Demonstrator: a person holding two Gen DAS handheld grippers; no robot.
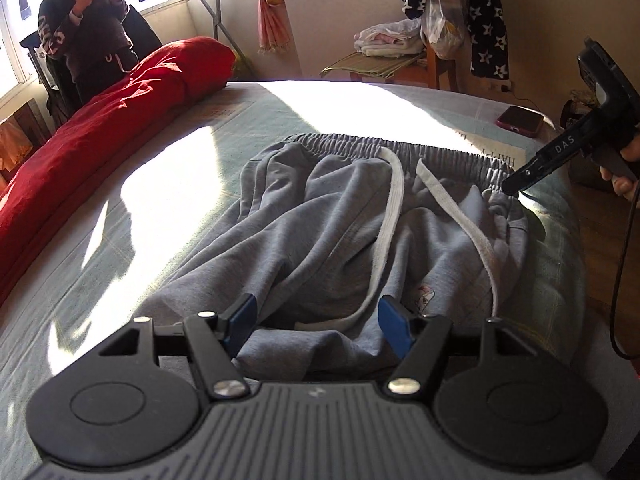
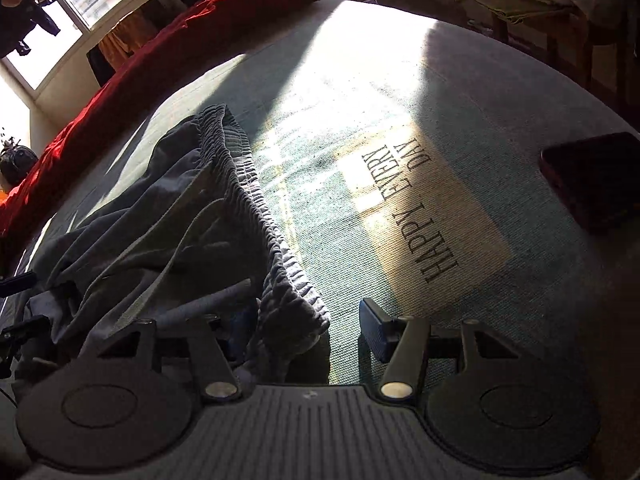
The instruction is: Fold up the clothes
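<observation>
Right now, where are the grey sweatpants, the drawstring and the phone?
grey sweatpants (image 1: 320,224): left wrist view, crumpled front fabric.
drawstring (image 1: 390,216): left wrist view, left white cord.
phone (image 2: 596,180): right wrist view, dark back.

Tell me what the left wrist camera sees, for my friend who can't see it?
Crumpled grey sweatpants lie on a sunlit bed, between the open left tool's blue fingers. The right tool reaches toward the waistband; a red blanket lies left.

Both wrist cameras are looking steeply down, close over the bed (image 1: 168,168), sharing the grey trousers (image 1: 340,232), one from each end.
</observation>
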